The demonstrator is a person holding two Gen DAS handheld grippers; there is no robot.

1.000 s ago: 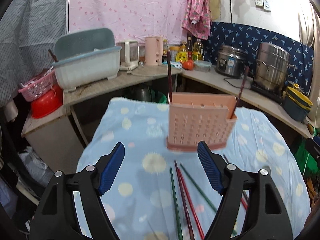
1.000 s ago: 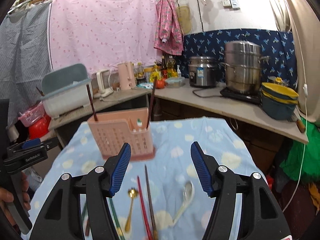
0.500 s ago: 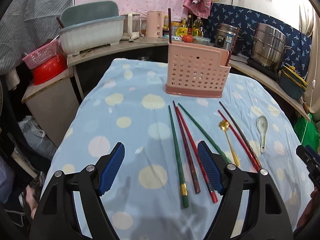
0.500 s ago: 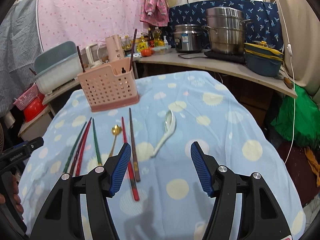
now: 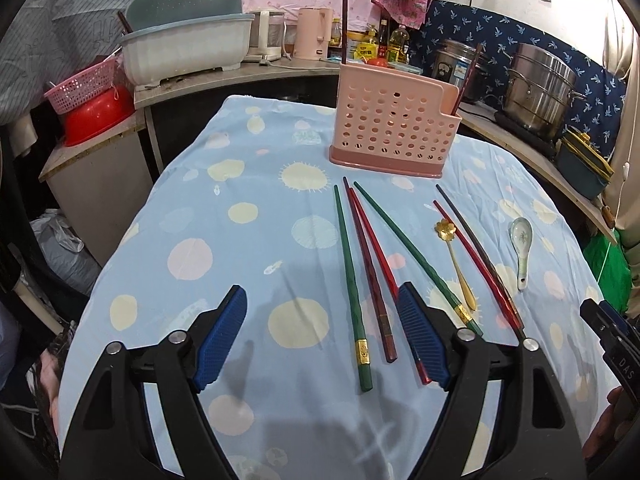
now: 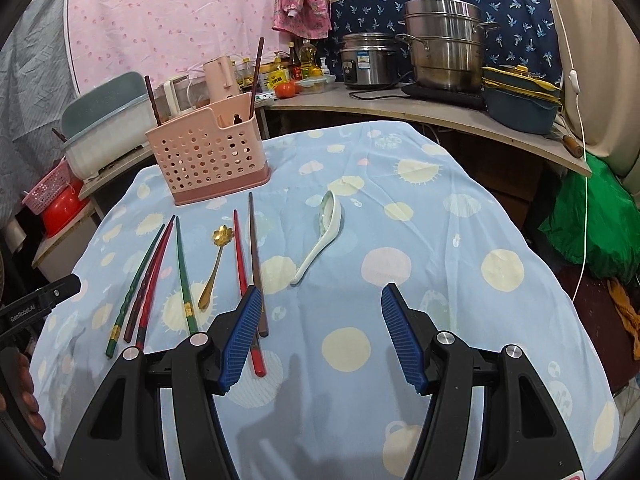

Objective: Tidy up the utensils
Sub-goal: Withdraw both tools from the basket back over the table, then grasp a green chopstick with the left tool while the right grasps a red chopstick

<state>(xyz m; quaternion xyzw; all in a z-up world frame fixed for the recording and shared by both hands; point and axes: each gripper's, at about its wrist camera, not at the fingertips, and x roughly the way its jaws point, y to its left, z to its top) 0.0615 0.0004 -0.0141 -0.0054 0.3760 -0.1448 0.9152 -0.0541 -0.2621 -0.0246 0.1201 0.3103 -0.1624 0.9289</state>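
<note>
A pink perforated utensil holder (image 5: 390,130) (image 6: 208,156) stands at the far side of the blue dotted tablecloth with two dark chopsticks (image 5: 344,30) upright in it. Several green, red and dark chopsticks (image 5: 352,272) (image 6: 184,272) lie in front of it, with a gold spoon (image 5: 456,260) (image 6: 214,264) and a white ceramic spoon (image 5: 522,244) (image 6: 324,232). My left gripper (image 5: 320,332) is open and empty above the near ends of the green and red chopsticks. My right gripper (image 6: 320,332) is open and empty, just near of the white spoon.
A curved counter behind the table holds a dish drainer (image 5: 184,48), kettles, bottles, a rice cooker (image 6: 370,60) and a steel steamer pot (image 6: 444,44). A red bowl and pink basket (image 5: 86,96) sit at the left. A green bag (image 6: 600,224) lies right of the table.
Both grippers have pulled back and tilted down from the holder over the last second, so the utensils on the cloth now fill both views. Both stayed open.
</note>
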